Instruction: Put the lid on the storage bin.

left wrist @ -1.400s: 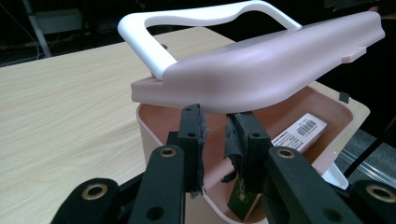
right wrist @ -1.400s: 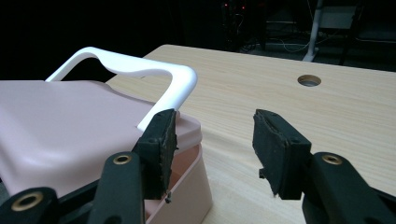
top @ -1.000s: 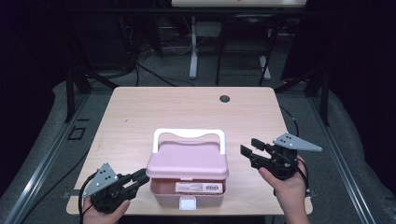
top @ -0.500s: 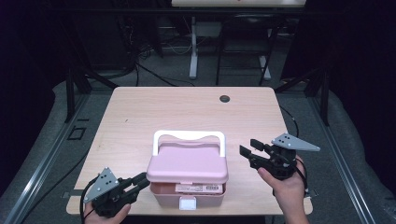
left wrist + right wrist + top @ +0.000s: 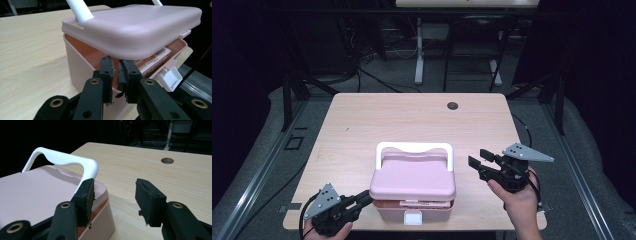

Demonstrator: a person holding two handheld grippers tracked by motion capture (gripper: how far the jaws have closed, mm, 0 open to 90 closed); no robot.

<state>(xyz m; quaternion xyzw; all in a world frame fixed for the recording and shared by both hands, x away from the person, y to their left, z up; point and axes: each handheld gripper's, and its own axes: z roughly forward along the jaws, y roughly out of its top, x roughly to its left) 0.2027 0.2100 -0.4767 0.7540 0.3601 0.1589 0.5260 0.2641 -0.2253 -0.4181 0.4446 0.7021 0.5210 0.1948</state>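
Observation:
A pink box [image 5: 412,177] with a white handle [image 5: 414,147] stands near the front edge of the wooden table [image 5: 412,115]. Its lid [image 5: 130,27] is lifted a little at the front, above a packet with a barcode [image 5: 155,58]. My left gripper [image 5: 367,199] points at the box's front left corner. Its jaws [image 5: 117,67] have just been closing and stand almost together just under the lid's rim, with nothing between them. My right gripper [image 5: 479,158] hangs open beside the box's right side. One of its jaws [image 5: 115,191] stands in front of the handle's [image 5: 62,160] end.
A white latch [image 5: 413,217] hangs loose at the box's front. A round cable hole [image 5: 452,105] sits at the table's far side. Bare tabletop spreads behind the box and to both sides. Dark floor, cables and a desk leg lie beyond.
My left gripper has dropped slightly toward the near edge and its jaws have narrowed. The right gripper has kept still.

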